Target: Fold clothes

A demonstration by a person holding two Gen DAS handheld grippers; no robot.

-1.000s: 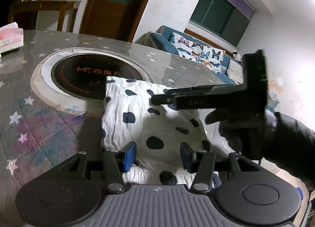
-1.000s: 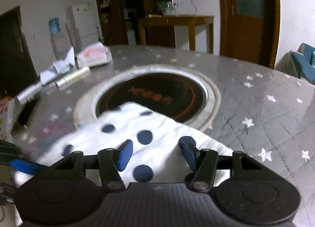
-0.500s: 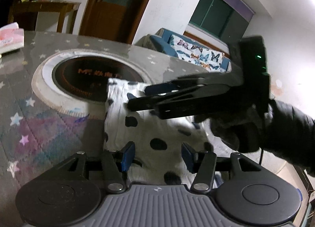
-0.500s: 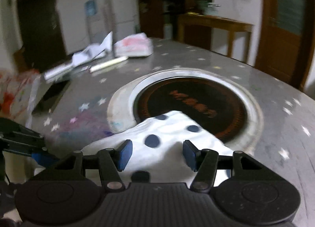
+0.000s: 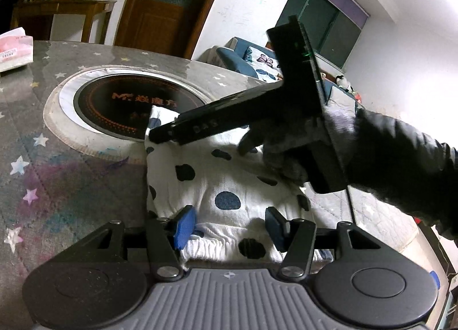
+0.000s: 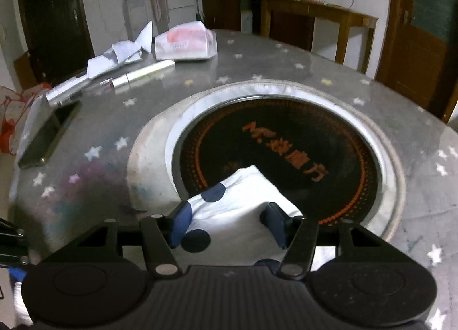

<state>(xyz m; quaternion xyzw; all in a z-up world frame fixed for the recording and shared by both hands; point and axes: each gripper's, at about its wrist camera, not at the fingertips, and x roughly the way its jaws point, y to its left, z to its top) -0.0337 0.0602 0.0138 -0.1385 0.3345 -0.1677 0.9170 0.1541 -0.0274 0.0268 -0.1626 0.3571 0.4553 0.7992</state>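
The garment (image 5: pixel 226 184), white cloth with dark blue spots, lies folded into a compact rectangle on the grey star-patterned table (image 5: pixel 57 175). Its far corner overlaps the near edge of the round black cooktop (image 5: pixel 134 104) set into the table, with orange lettering on the glass.

Left gripper (image 5: pixel 230 227): the blue-padded fingers (image 5: pixel 184 225) stand spread apart above the near hem of the garment. Nothing sits between the pads; whether they touch the cloth cannot be told.

Right gripper (image 6: pixel 227 224): the fingers are likewise spread, positioned over the far corner of the garment (image 6: pixel 243 201) where it lies on the cooktop (image 6: pixel 286 152). No cloth is pinched between the pads. In the left wrist view this gripper (image 5: pixel 160 136) reaches in from the right, its long black fingers extending leftward over the far end of the garment, the tip at the far left corner. The right hand (image 5: pixel 289 152), gloved in grey, holds its body.

Far left on the table: a pink-and-white tissue pack (image 6: pixel 184 43), crumpled white paper (image 6: pixel 123 55), a silver tube (image 6: pixel 137 75) and a dark flat phone-like slab (image 6: pixel 45 135). A wooden side table (image 6: pixel 317 12) stands beyond the table against the wall, beside a brown door (image 5: pixel 160 6). A blue sofa (image 5: pixel 243 61) with a butterfly-print cover sits at the far right.
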